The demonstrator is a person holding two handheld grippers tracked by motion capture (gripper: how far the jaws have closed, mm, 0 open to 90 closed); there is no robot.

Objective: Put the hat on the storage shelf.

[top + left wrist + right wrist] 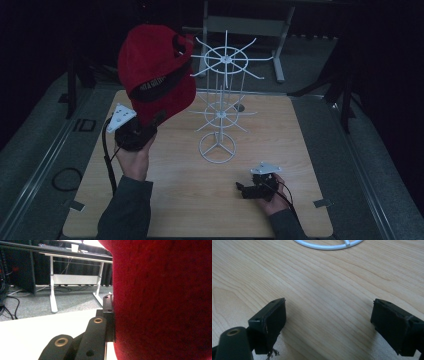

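A red cap (155,75) with a black inner band is held up above the table's left side, tilted, its back strap close to the upper hooks of a white wire rack (222,100). My left gripper (144,129) is shut on the cap's lower edge. In the left gripper view the red fabric (162,300) covers the right half, and one black jaw presses against it. My right gripper (242,190) rests low on the table near the front right. It stands open (329,322) with nothing but bare wood between its jaws. The rack's base ring (329,246) lies just ahead of it.
The wooden table (175,200) carries the two-tier rack at its middle. A white-legged desk (240,25) stands behind the table on grey floor. A black cable loop (66,178) lies off the table's left edge.
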